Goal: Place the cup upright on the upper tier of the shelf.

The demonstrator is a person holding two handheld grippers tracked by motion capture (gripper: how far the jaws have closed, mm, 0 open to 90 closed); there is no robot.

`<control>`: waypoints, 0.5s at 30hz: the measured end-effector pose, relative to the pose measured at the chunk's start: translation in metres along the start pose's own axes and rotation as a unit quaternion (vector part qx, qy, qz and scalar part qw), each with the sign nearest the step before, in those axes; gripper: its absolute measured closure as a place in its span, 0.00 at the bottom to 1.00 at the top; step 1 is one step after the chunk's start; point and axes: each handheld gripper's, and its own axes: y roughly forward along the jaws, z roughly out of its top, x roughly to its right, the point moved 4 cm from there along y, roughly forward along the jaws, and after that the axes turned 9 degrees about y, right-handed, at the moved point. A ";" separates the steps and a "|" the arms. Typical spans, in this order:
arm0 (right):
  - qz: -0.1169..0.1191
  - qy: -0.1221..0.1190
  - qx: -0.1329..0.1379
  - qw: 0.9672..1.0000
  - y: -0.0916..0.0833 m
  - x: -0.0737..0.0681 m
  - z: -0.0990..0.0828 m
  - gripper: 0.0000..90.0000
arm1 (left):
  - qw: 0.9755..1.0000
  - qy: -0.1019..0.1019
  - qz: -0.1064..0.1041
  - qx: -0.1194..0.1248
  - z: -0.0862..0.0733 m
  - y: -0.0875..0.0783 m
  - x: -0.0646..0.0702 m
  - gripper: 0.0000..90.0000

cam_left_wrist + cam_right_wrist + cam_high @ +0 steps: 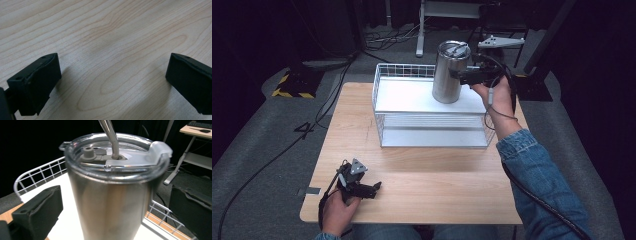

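1 tumbler (pixel 450 73) stands upright on the top shelf of the wire rack (pixel 382 107), near its right end. My right gripper (pixel 464 75) is at its upper side, jaws wide around it, not clamped yet, so grasp and move remain. My left gripper (pixel 371 190) rests wide and empty on the table (pixel 432 185).

We are seeing a pale wooden table (pixel 422 190) sitting on grey carpet (pixel 257 165), black cables (pixel 267 165) trailing across the floor, a yellow-and-black striped block (pixel 292 92) lying beyond, a white desk frame (pixel 447 10) standing behind.
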 end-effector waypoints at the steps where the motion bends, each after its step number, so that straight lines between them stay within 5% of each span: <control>1: 0.002 -0.001 0.002 1.000 -0.004 0.000 0.000 0.00 | 1.000 0.000 0.000 0.000 0.000 0.000 0.000 0.01; 15: 0.022 -0.007 0.010 1.000 -0.052 -0.005 -0.015 0.00 | 1.000 0.000 0.000 0.000 0.000 0.000 0.000 0.01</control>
